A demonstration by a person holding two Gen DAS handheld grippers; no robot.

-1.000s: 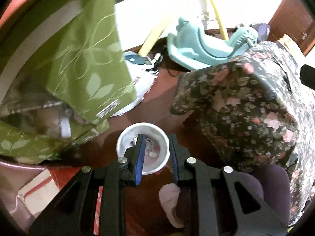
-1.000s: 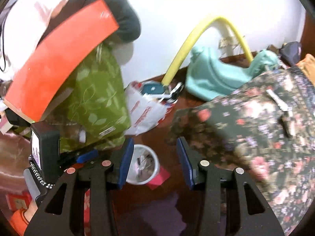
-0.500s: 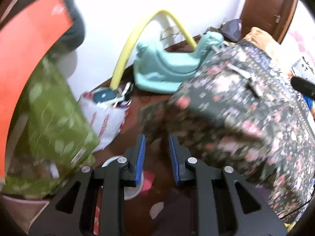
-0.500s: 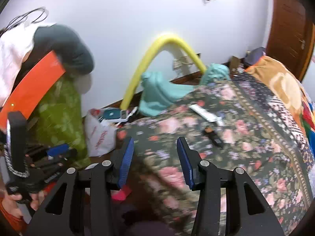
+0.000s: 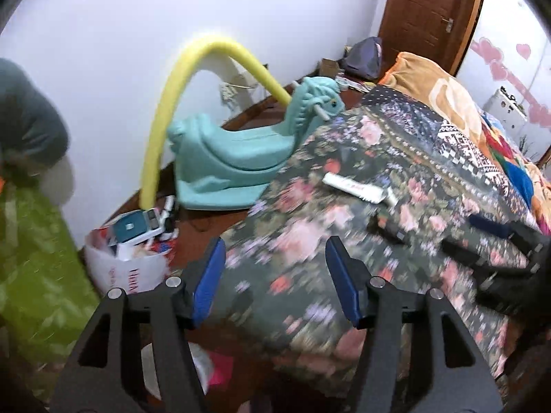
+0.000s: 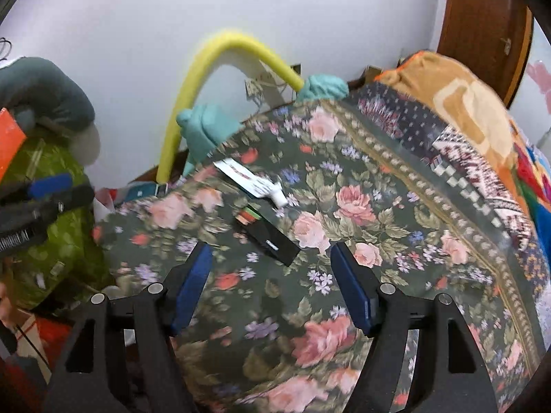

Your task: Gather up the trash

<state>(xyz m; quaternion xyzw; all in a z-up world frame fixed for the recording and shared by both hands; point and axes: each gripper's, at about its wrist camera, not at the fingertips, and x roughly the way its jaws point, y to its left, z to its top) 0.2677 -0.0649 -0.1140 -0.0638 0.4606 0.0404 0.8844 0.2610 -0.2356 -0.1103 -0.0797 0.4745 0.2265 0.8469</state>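
Across most of both views: floral bedspread (image 6: 344,206), dark ground, pink roses, serving as resting surface for loose items.
Against the wall: teal rocking toy (image 5: 237,161) with yellow foam tube (image 5: 179,79) arched over it; apparently stored, not trash.
On the floor beside the bed: white plastic bag (image 5: 127,268), stuffed with packaging, likely a collecting point.
Lower edge, left wrist view: white bin (image 5: 151,371), mostly hidden behind the gripper frame; contents unreadable.
On the bedspread, lying flat, within reach: white squeezed tube (image 6: 251,180); just beside it, black box (image 6: 272,241), label too small to read. Probable trash.
Right gripper (image 6: 272,285): spread wide, empty, aimed at the box.
Left gripper (image 5: 275,278): spread, empty; surroundings motion-blurred.
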